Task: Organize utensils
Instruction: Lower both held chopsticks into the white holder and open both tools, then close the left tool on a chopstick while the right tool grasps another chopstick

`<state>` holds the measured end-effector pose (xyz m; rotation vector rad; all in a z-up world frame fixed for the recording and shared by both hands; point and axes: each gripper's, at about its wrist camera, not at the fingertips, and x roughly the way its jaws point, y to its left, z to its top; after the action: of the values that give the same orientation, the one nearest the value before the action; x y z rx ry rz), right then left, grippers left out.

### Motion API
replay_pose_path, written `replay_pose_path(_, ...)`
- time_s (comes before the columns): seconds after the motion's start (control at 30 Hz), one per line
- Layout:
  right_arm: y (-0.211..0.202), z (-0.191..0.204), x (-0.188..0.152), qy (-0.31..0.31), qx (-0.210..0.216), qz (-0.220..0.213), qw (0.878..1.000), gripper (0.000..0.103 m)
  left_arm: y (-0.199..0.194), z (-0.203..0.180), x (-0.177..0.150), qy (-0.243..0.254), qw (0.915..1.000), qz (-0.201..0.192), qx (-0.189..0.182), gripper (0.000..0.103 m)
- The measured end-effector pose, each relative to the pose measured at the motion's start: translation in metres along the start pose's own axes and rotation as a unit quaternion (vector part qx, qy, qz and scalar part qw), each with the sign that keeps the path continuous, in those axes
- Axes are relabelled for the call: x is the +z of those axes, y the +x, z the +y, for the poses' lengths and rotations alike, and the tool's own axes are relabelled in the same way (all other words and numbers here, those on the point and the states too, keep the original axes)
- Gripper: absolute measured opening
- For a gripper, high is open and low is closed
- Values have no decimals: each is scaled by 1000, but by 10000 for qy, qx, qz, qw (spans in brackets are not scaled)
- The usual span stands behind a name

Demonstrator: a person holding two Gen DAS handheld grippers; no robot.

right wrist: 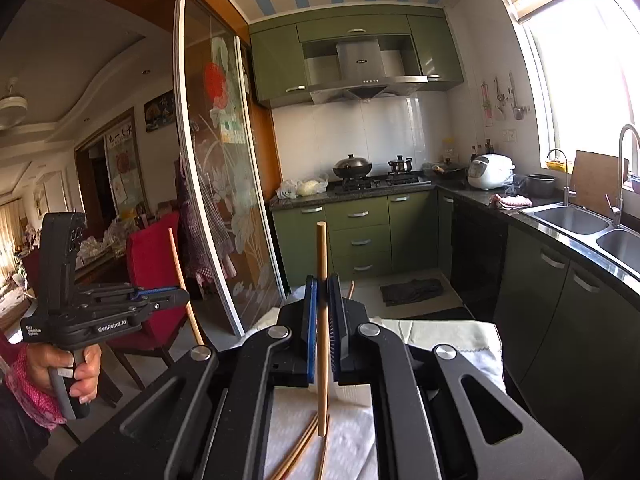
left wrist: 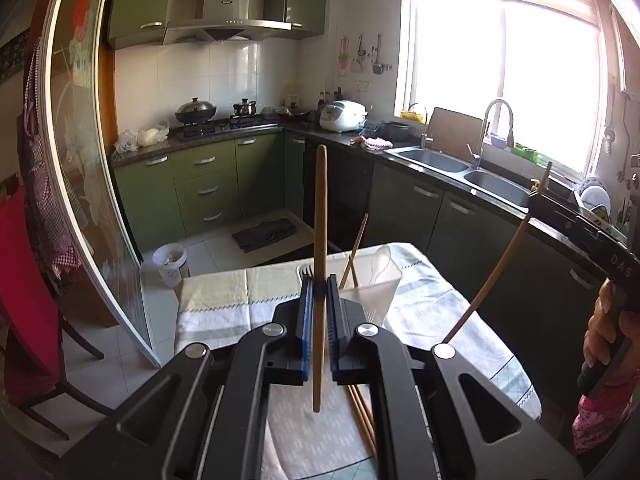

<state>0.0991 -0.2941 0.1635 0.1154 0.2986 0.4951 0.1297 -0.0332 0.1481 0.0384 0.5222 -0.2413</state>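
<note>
One clothed table; green kitchen cabinets, sink.

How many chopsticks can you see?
6, maybe more hidden. One is pinched in the left gripper, one in the right gripper, two stand in the clear container, and at least two lie on the tablecloth below the grippers.

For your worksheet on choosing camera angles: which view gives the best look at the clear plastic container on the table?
The left wrist view: the clear container stands beyond the left tool, its rim, a white spoon and chopsticks showing. In the right wrist view the right tool hides it almost completely.
</note>
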Motion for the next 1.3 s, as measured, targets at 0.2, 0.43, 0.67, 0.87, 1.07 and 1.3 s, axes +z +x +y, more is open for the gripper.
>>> replay_pose_path(0.2, 29, -10, 47, 98, -228, -545, 9982, 6, 15, -6, 55, -3, 9995, -323, -38, 6)
replay_pose_path(0.43, 81, -33, 63, 178, -488, -466, 9976, 6, 65, -2, 84, -139, 9993, -340, 14, 7)
replay_pose_path(0.67, 126, -52, 43, 268, -476, 10, 9985, 6, 123, 3, 72, -267, 9994, 199, 28, 6)
replay_pose_path(0.87, 156, -61, 9, 262, -477, 605, 9967, 6, 154, -3, 43, -187, 9969, 764, 28, 7)
replay_pose_path(1.07, 168, -60, -10, 253, -431, 883, 9948, 13, 160, 4, 26, -304, 9950, 948, 9, 8)
replay_pose_path(1.3, 106, -60, -15, 420, -339, 541, 9971, 22, 132, 5, 7, -374, 9932, 1094, -101, 18)
